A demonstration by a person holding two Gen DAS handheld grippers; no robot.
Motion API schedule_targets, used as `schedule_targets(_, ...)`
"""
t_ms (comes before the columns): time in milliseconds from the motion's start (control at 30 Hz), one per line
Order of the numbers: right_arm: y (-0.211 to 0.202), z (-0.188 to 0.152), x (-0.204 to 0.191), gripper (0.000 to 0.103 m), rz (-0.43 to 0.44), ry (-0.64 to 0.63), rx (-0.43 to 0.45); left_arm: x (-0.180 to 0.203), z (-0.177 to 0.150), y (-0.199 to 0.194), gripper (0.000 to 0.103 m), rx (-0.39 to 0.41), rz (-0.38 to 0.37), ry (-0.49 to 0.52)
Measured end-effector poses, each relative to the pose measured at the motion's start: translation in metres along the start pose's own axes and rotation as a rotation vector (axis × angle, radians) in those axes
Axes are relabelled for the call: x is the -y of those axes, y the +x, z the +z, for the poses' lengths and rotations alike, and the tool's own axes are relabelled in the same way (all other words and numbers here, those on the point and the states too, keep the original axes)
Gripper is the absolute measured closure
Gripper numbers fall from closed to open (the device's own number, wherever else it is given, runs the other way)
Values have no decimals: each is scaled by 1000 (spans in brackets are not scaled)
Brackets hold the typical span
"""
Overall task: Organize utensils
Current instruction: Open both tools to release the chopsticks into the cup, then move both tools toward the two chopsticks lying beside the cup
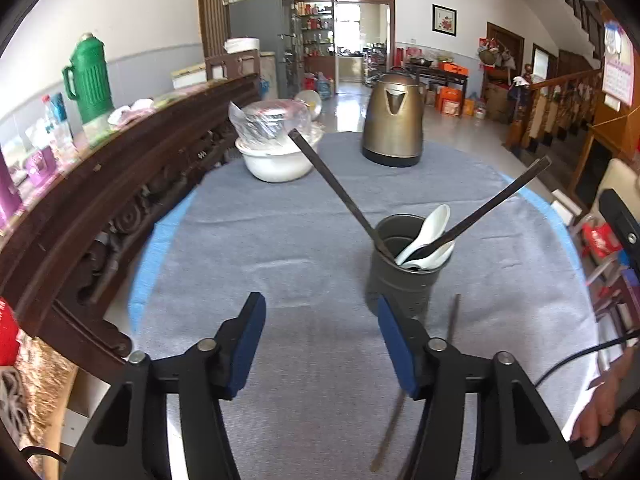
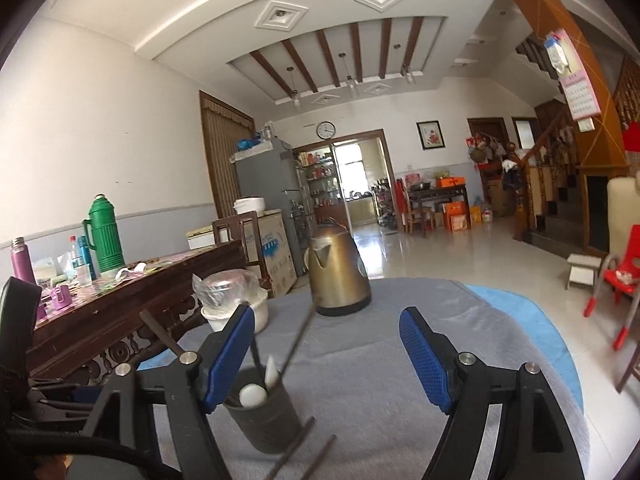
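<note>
Left gripper [image 1: 322, 342]: blue-padded jaws apart, nothing between them, held low over the grey cloth [image 1: 280, 240] that covers the round table.

Right gripper [image 2: 328, 354]: blue-padded jaws wide apart, nothing gripped; only cloth and the far kettle show in the gap. Its left finger [image 2: 230, 356] overlaps the holder's rim in this view; contact cannot be told.

Loose chopsticks [image 1: 390, 432]: two dark sticks lying on the cloth just beside the holder's foot, passing under the left gripper's right finger; in the right wrist view their ends [image 2: 304, 450] lie side by side in front of the holder.

Utensil holder [image 1: 404, 276]: dark grey cylinder, upright on the cloth, just beyond the left gripper's right fingertip.

Contents of holder: two white ceramic spoons [image 1: 426, 236], handles up; two dark chopsticks [image 1: 334, 186] leaning outward in a V, one left, one right.

Kettle [image 1: 394, 120]: brass-coloured, upright at the far edge of the table.

White bowl [image 1: 278, 158]: far left of table, with a plastic-wrapped dish [image 1: 270, 118] on top.

Person's hand [image 1: 604, 408]: partly visible at the right edge of the left wrist view.
</note>
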State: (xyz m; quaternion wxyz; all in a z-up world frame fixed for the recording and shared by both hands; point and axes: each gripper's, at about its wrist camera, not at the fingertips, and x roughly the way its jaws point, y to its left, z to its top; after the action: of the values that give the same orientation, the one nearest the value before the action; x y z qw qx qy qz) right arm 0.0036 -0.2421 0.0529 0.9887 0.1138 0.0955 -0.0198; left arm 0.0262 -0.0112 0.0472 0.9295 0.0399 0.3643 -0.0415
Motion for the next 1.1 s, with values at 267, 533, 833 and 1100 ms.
schedule_targets(267, 9, -26, 25, 25, 52, 75, -175, 5, -7, -1, 38, 3, 69, 44)
schedule_targets(533, 39, -74, 55, 25, 127, 275, -425, 7, -13, -3, 36, 12, 107, 67)
schedule_targets(833, 41, -97, 61, 25, 75, 275, -400, 9, -22, 7, 36, -9, 115, 75)
schedule_targets(1100, 44, -108, 56, 25, 67, 240, -368, 12, -35, 26, 35, -57, 98, 78)
